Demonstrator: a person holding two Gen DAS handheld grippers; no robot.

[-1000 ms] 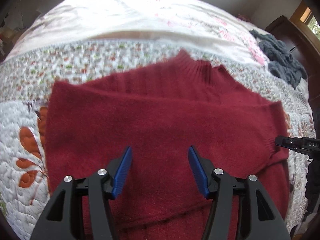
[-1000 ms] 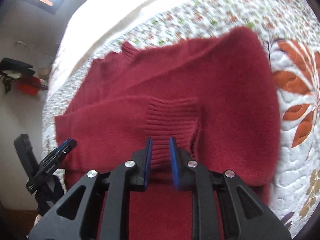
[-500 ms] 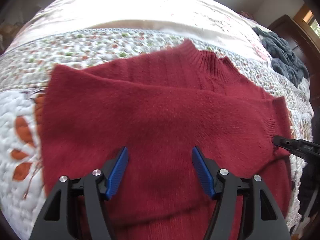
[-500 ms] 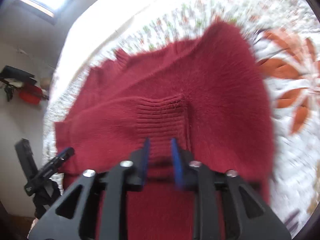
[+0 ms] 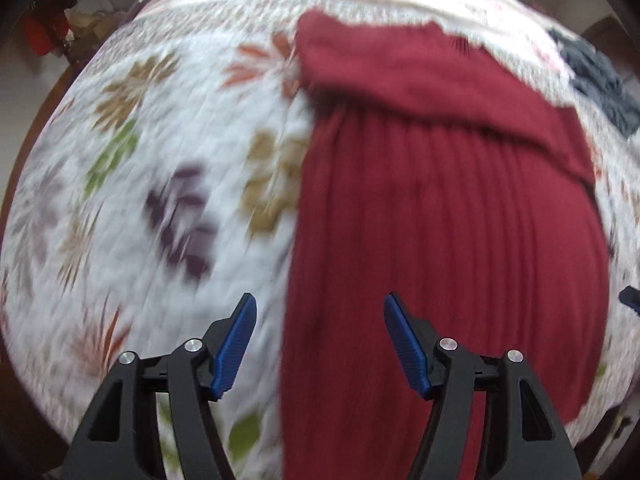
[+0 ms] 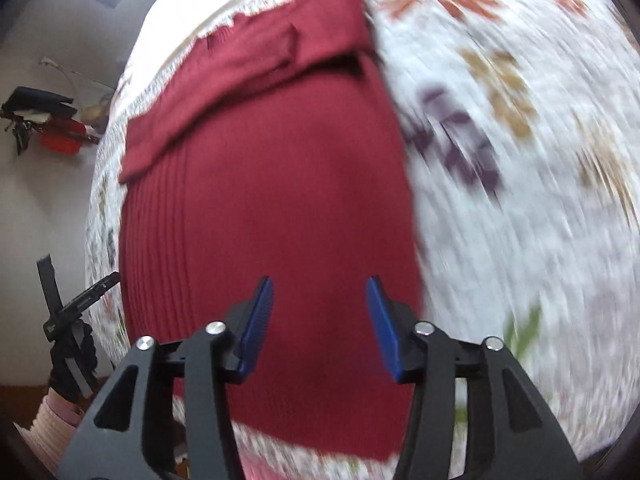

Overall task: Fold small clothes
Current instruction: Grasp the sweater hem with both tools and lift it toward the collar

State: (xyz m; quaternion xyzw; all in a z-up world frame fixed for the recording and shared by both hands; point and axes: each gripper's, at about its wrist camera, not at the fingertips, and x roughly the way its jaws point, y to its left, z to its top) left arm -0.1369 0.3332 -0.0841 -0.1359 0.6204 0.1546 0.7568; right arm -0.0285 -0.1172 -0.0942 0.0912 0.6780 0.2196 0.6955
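Left wrist view: my left tongs [image 5: 318, 340] apart, empty, straddling left long edge of red sweater [image 5: 448, 240]. Sweater lies on quilted bed [image 5: 160, 184], long axis running near to far, sleeves folded across far end. Right wrist view: right tongs [image 6: 320, 324] apart, empty, over near hem, sweater [image 6: 272, 208] straight ahead. I judge both equally close for next fold. No containers visible.

Home bedroom: bed w/ floral quilt [image 5: 168, 168], dark laundry pile [image 5: 600, 84], cluttered wall shelf [image 6: 44, 120].
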